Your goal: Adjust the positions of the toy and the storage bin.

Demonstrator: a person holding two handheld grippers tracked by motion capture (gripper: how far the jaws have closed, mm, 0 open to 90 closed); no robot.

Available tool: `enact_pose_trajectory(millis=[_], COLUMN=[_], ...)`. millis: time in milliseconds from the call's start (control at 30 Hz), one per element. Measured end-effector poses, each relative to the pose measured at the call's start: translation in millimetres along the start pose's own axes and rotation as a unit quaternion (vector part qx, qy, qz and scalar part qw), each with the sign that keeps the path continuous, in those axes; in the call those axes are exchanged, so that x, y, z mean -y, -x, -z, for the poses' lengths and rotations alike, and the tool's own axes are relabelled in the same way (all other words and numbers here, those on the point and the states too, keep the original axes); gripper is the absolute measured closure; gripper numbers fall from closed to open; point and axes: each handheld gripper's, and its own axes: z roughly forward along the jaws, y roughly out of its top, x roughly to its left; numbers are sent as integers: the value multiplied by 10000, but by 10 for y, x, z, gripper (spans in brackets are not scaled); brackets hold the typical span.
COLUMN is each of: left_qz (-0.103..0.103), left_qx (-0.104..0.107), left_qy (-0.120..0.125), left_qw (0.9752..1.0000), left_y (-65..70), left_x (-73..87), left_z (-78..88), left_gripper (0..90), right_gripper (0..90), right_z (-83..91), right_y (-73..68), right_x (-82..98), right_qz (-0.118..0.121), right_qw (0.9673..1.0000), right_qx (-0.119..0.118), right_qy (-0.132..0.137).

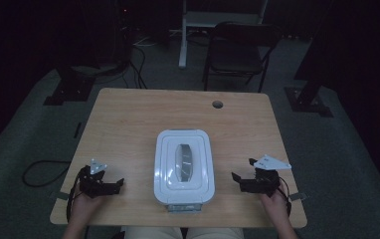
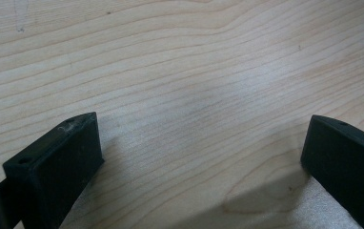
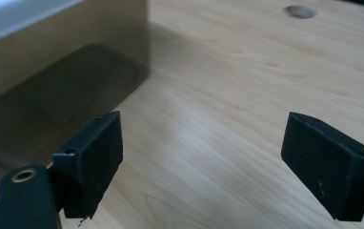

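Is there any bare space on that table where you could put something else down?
Plenty. The table is bare behind the white lidded box, up to the round hole near the far edge. Strips lie free between the box and the left gripper, and between the box and the right gripper. The near edge is tightest.

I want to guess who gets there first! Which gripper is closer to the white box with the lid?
Right, but only slightly. The right gripper sits just beside the lidded white box, jaws open. The left gripper waits a bit farther off on its other side.
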Motion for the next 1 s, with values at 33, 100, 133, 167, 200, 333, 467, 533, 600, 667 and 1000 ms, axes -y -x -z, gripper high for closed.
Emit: enact_pose_trajectory(millis=[33,100,133,167,200,333,467,533,600,667,1000], left_qz=[0,-18,-18,-36,-40,-47,-72,-72,-73,-77,-89], left_qx=[0,16,16,30,33,41,59,59,60,61,73], left_qy=[0,0,0,-1,-1,-2,-1,0,3,4,3], left_qw=[10000,10000,10000,10000,10000,10000,10000,10000,10000,10000,9999], left_y=[0,-1,-1,-1,-1,-2,-5,-5,-4,-4,-6], left_x=[0,0,0,0,0,1,1,1,2,2,6], left_z=[0,0,0,0,0,0,1,0,1,1,4], left_gripper=[6,6,6,6,6,6,6,6,6,6,7], right_gripper=[137,137,137,137,138,135,134,134,135,135,132], right_z=[-43,-129,-129,-172,-260,-407,-493,-553,-609,-653,-726], right_y=[-20,-61,-61,-76,-90,-142,-244,-247,-252,-262,-264], right_x=[11,39,39,56,100,162,186,211,237,257,263], right_qz=[39,70,70,68,10,-20,185,133,175,226,190], right_qw=[10000,9998,9998,9998,9998,9996,9994,9992,9987,9978,9959], right_qx=[-59,-142,-142,-149,-166,-143,-181,-243,-240,-278,-248], right_qy=[-45,-84,-84,-109,-106,-226,-230,-276,-411,-563,-847])
